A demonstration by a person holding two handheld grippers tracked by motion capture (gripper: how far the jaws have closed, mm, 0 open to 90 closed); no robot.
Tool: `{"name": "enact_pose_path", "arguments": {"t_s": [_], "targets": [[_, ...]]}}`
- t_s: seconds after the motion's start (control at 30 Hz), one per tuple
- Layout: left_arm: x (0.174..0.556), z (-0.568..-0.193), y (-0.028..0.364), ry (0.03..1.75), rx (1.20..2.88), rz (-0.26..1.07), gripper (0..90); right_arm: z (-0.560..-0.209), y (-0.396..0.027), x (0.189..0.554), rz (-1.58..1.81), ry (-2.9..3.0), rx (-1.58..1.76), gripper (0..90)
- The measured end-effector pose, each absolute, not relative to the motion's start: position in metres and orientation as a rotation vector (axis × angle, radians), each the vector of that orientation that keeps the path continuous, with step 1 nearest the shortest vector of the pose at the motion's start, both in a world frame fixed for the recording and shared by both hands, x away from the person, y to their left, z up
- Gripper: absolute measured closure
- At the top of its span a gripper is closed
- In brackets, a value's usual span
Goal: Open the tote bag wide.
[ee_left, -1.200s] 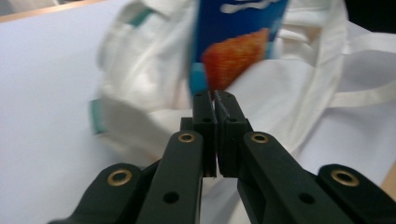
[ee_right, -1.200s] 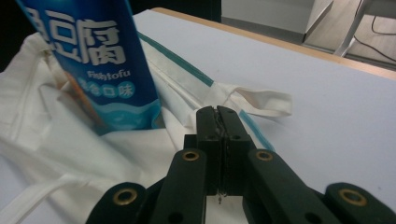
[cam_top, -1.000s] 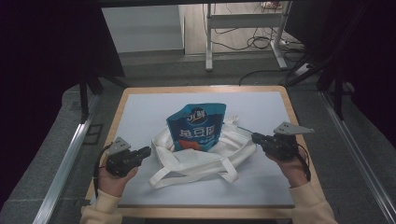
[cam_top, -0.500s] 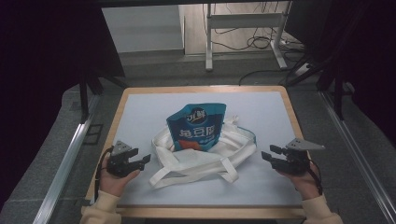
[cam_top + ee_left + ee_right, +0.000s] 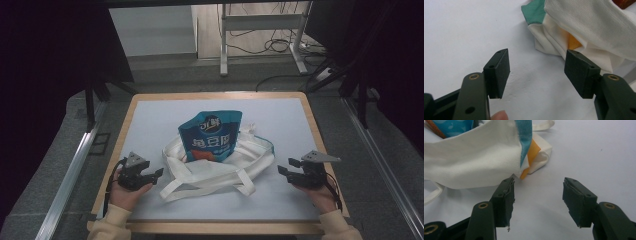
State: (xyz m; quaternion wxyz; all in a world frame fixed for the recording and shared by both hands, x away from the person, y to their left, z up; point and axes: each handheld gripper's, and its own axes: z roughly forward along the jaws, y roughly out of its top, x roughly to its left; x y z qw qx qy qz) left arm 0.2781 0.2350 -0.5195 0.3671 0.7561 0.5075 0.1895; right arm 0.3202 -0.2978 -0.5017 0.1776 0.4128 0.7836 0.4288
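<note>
With my left claw (image 5: 156, 173) and right claw (image 5: 283, 167) just spread wide and empty, the pouch (image 5: 210, 135) may topple in the slack tote bag (image 5: 220, 167).

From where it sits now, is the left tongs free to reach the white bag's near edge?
Probably yes: the left tongs stand open and empty, having just opened, with bare white mat between them and the white bag.
</note>
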Motion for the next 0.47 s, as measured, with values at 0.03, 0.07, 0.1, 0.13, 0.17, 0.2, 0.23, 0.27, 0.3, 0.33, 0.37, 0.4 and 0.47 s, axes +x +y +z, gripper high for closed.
{"name": "enact_pose_path", "arguments": {"t_s": [0.03,0.07,0.1,0.13,0.17,0.2,0.23,0.27,0.3,0.33,0.37,0.4,0.47], "targets": [[0.2781,-0.5196,0.2350,1.304,1.943,0.487,37.0,-0.5015,-0.2979,0.3200,1.217,2.213,1.168,42.1],[0.2781,-0.5196,0.2351,1.305,1.944,0.487,36.9,-0.5012,-0.2980,0.3199,1.215,2.213,1.168,42.1],[0.2781,-0.5196,0.2351,1.305,1.943,0.487,36.9,-0.5013,-0.2980,0.3198,1.215,2.213,1.168,41.9],[0.2781,-0.5197,0.2351,1.306,1.943,0.488,36.9,-0.5016,-0.2978,0.3200,1.216,2.214,1.170,41.8],[0.2782,-0.5198,0.2351,1.306,1.945,0.488,36.9,-0.5018,-0.2976,0.3201,1.215,2.216,1.170,41.6],[0.2784,-0.5200,0.2350,1.307,1.946,0.486,36.8,-0.5019,-0.2974,0.3200,1.213,2.217,1.169,41.4],[0.2785,-0.5203,0.2349,1.308,1.948,0.484,36.7,-0.5019,-0.2970,0.3199,1.214,2.216,1.169,41.3],[0.2788,-0.5207,0.2349,1.307,1.953,0.482,36.6,-0.5018,-0.2967,0.3197,1.215,2.216,1.168,41.3],[0.2789,-0.5209,0.2349,1.307,1.955,0.482,36.5,-0.5016,-0.2965,0.3196,1.216,2.215,1.166,41.3],[0.2790,-0.5210,0.2349,1.308,1.954,0.481,36.4,-0.5014,-0.2963,0.3194,1.215,2.212,1.166,41.1],[0.2791,-0.5210,0.2350,1.309,1.952,0.481,36.3,-0.5010,-0.2962,0.3193,1.220,2.210,1.166,40.8],[0.2792,-0.5210,0.2350,1.309,1.950,0.481,36.3,-0.5008,-0.2962,0.3193,1.220,2.208,1.167,40.6],[0.2798,-0.5211,0.2356,1.311,1.952,0.484,36.1,-0.5003,-0.2963,0.3195,1.223,2.202,1.169,39.8]]}}
